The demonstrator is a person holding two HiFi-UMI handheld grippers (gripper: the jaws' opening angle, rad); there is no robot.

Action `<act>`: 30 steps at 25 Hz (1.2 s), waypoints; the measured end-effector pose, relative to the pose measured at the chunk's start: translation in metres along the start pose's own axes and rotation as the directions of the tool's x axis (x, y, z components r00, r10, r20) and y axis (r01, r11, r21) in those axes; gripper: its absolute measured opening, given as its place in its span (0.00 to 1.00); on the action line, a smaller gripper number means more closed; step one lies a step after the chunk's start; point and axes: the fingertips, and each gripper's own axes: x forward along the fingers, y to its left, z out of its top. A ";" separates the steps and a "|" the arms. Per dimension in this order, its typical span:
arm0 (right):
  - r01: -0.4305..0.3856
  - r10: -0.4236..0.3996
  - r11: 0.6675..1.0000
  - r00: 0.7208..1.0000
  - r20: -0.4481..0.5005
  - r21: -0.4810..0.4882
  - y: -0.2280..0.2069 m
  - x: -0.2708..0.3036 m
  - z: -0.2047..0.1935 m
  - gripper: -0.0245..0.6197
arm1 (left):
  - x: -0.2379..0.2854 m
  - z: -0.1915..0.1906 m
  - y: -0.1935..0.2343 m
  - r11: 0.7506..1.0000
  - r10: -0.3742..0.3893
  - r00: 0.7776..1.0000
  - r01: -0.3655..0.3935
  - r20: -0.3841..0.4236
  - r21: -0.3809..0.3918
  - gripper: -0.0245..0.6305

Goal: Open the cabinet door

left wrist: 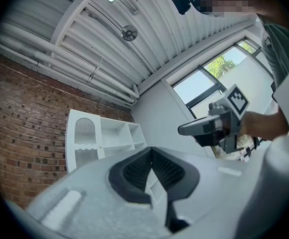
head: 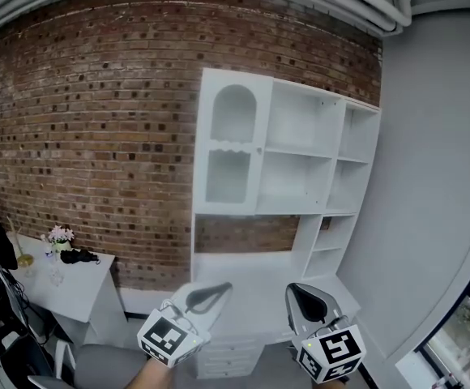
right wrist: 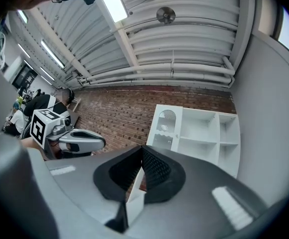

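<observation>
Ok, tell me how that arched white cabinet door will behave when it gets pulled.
The cabinet door looks like a stiff framed panel, so it should swing as one piece rather than flex. Its small knob sits at the right edge, so it probably hinges on the left. The two inset panes may be glass, so pull gently.

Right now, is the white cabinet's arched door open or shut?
Shut: the arched door sits flush in the cabinet front, with no gap along its edge.
</observation>
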 end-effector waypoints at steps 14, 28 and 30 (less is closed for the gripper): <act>-0.020 0.020 1.000 1.000 -0.008 -0.006 -0.027 0.043 -0.017 0.05 | 0.035 -0.029 0.029 1.000 0.015 1.000 -0.015 -0.019 -0.022 0.04; -0.114 0.114 0.993 0.993 0.020 0.015 -0.115 0.074 -0.053 0.05 | 0.124 -0.062 0.032 0.995 0.099 0.992 -0.099 -0.072 0.010 0.04; -0.127 0.126 0.992 0.992 0.021 0.019 -0.125 0.077 -0.057 0.05 | 0.134 -0.067 0.030 0.994 0.111 0.990 -0.111 -0.086 0.008 0.04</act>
